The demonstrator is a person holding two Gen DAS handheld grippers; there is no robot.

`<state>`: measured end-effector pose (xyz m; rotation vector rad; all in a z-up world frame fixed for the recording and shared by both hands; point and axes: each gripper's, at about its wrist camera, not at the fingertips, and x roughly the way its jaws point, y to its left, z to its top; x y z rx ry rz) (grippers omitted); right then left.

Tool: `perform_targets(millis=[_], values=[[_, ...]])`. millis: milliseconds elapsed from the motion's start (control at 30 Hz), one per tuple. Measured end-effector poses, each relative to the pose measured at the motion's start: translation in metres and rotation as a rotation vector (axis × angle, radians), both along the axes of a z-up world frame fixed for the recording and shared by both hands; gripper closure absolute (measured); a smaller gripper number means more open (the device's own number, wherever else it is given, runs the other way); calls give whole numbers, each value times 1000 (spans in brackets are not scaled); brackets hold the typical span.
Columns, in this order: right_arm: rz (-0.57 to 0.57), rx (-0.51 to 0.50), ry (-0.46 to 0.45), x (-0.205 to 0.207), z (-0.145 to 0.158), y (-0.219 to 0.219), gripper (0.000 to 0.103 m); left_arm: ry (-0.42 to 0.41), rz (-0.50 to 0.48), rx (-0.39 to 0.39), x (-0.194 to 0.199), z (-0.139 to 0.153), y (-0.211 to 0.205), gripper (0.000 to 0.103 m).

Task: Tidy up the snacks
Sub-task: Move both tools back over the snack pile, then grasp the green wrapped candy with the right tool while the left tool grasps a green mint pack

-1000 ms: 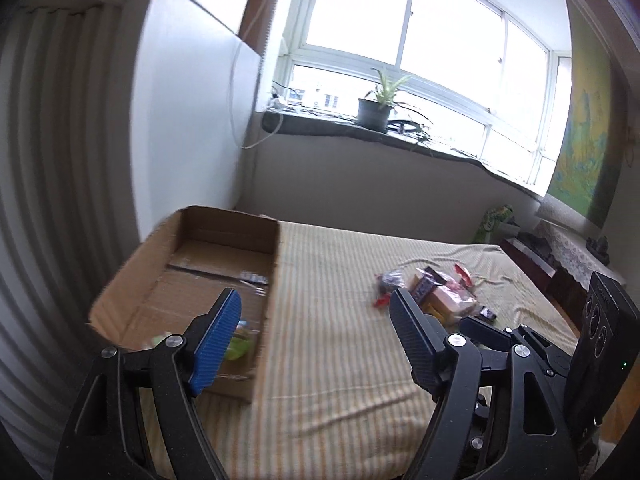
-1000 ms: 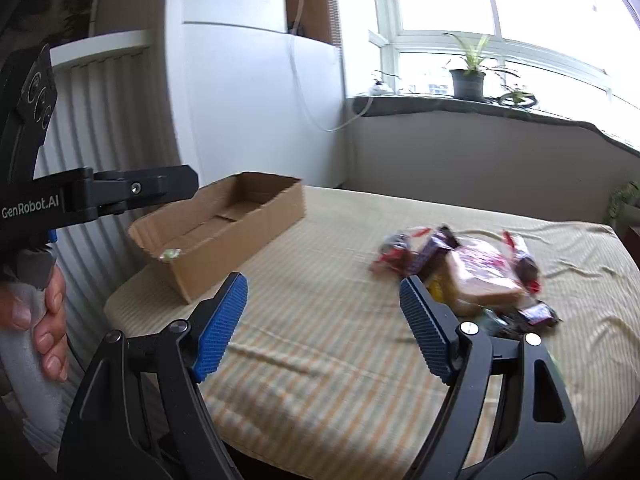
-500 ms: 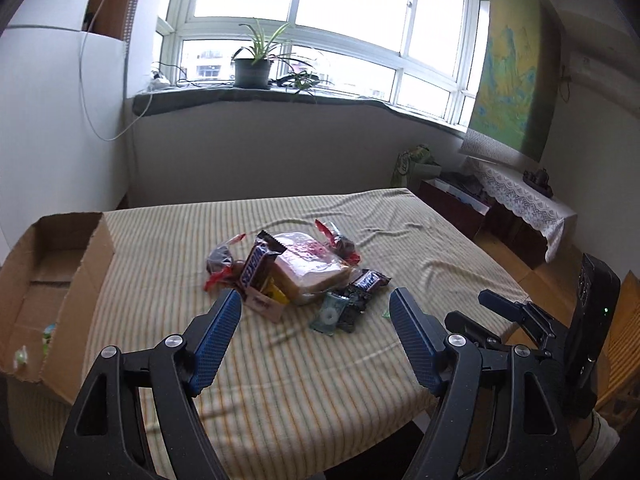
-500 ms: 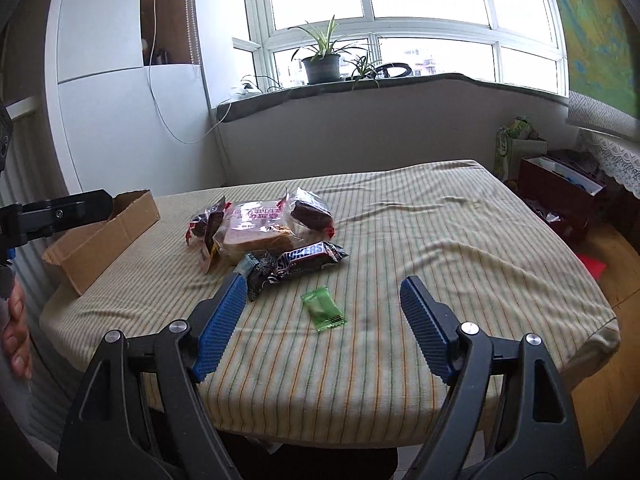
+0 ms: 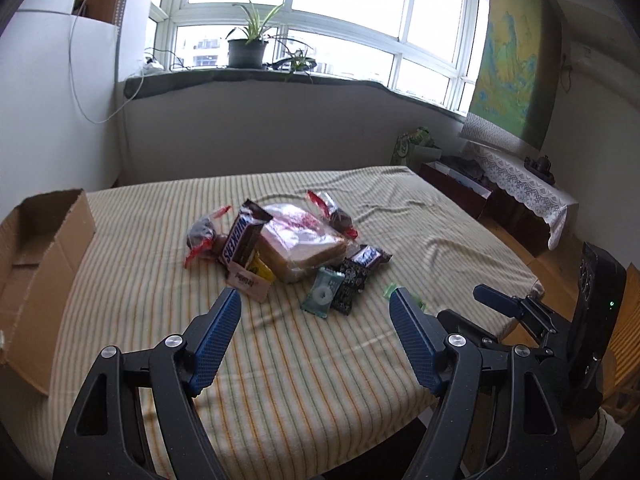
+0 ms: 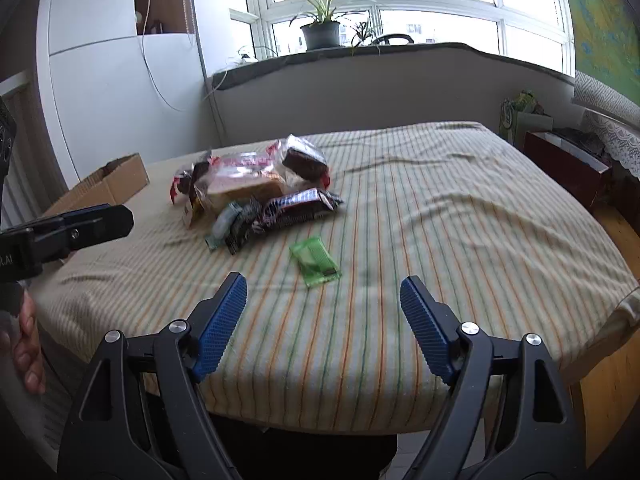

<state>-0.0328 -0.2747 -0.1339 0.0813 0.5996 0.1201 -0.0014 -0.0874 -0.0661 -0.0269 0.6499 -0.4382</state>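
Note:
A heap of snacks lies mid-table: a bagged bread loaf, a Snickers bar, dark wrapped bars and a small teal packet. A green packet lies apart, nearest my right gripper. An open cardboard box stands at the table's left end. My left gripper is open and empty, above the near table edge, short of the heap. My right gripper is open and empty, just short of the green packet.
The table carries a striped cloth. Behind it runs a low wall and a sill with a potted plant. A white cabinet stands at the left. A lace-covered low table and boxes sit at the right.
Both grippers swung from the cardboard box at the left toward the snack heap and came closer to it. Both stayed open and empty.

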Motion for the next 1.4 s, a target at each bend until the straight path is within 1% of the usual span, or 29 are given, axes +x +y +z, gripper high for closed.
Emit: perform_targets(millis=[67,100,200,233,267,333,433,500,567,667,833,867,900,933,967,1033,1067,1100,1267,1400], values=[[-4,-7,34,0,-12,-1,21,34,-11,2,2,-21,-4,26],[3,-28,16,-3,-14,0,21,60,-12,11,3,-33,-7,26],[19,-101,11,-5,-17,8,17,145,-5,26,7,-62,-9,27],[21,-104,12,-5,-18,8,14,110,-3,20,4,-62,-8,26],[23,-97,15,-3,-17,8,10,99,-6,30,4,-62,-9,26],[26,-87,26,3,-16,8,8,108,-9,46,8,-60,-13,26],[40,-96,52,15,-14,9,7,125,-12,57,20,-58,-18,26],[49,-94,67,24,-11,8,10,130,-23,73,29,-57,-24,26],[53,-103,81,33,-10,7,19,134,-41,78,38,-57,-28,26],[66,-114,93,45,-7,7,29,139,-53,72,50,-57,-30,32],[92,-137,95,58,-7,10,38,142,-81,62,62,-56,-33,44],[96,-140,94,60,-6,11,43,141,-86,60,64,-56,-34,47],[101,-144,93,61,-6,12,47,139,-89,56,66,-56,-34,50],[105,-151,91,61,-6,13,54,141,-92,51,67,-56,-34,52],[109,-158,89,61,-6,15,65,141,-95,46,68,-55,-34,58],[121,-172,86,61,-5,18,80,142,-106,45,68,-55,-34,70],[120,-183,85,60,-5,20,80,143,-113,45,69,-55,-34,80],[118,-184,83,59,-5,20,80,143,-119,43,69,-56,-35,82],[103,-127,75,55,-4,14,81,131,-121,18,64,-53,-30,82],[91,-105,64,48,-1,12,81,125,-109,8,58,-51,-22,82]])
